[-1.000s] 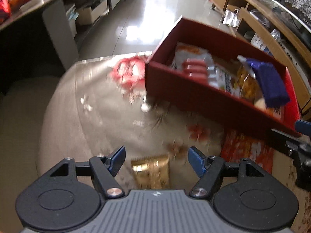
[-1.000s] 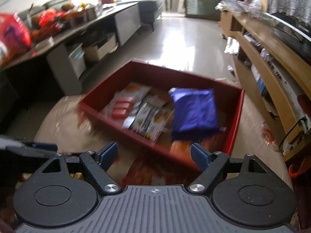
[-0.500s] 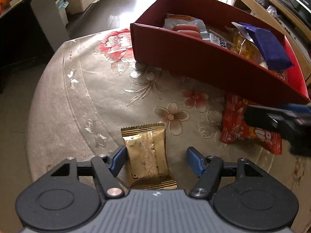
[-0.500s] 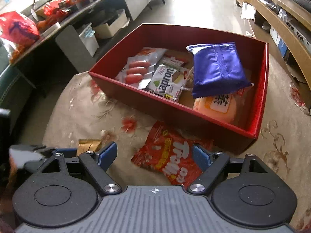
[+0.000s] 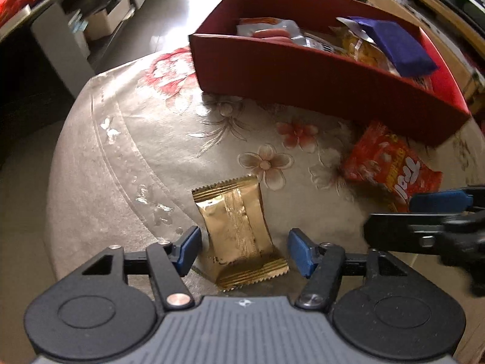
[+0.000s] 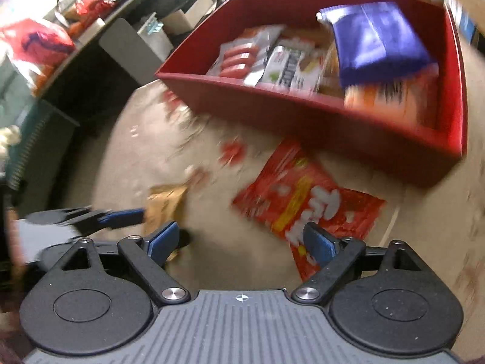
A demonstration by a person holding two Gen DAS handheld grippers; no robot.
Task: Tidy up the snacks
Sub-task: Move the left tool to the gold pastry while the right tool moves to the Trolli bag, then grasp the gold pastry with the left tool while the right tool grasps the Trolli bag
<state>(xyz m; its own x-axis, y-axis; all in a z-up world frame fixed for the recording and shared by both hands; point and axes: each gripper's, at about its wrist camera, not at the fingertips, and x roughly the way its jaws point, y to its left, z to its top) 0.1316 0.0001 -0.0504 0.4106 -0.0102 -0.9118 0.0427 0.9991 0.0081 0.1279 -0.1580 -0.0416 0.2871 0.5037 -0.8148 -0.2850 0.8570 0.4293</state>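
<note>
1. Two snack packets lie loose on the flowered tablecloth (image 5: 127, 157); the rest sit in the red box (image 5: 303, 72) in the upper right of the left wrist frame.
2. Low in the centre of that frame, the left gripper (image 5: 244, 247) is spread wide, released, with nothing held. The gold packet (image 5: 239, 233) lies flat on the cloth between its blue fingertips (image 5: 189, 247), its near end reaching down toward the gripper body; neither pad clearly touches it.
3. At right of centre in the left wrist frame, the red packet (image 5: 391, 170) lies on the cloth just in front of the box's near wall, close to its right corner.
4. The right gripper (image 6: 245, 241) is likewise open and empty, low in its own frame. Its right fingertip overlaps the near edge of the red packet (image 6: 306, 200) in the picture; contact cannot be judged, as this view is blurred.
5. In the left wrist frame the right gripper (image 5: 430, 212) enters from the right edge, beside the red packet.
6. In the right wrist frame the left gripper (image 6: 100, 217) shows at the lower left, by the gold packet (image 6: 166, 203).
7. Inside the box lie a blue pouch (image 6: 376, 39) at the right, a sausage pack (image 6: 239, 57) at the left, and a white-labelled packet (image 6: 288, 66) between them.
</note>
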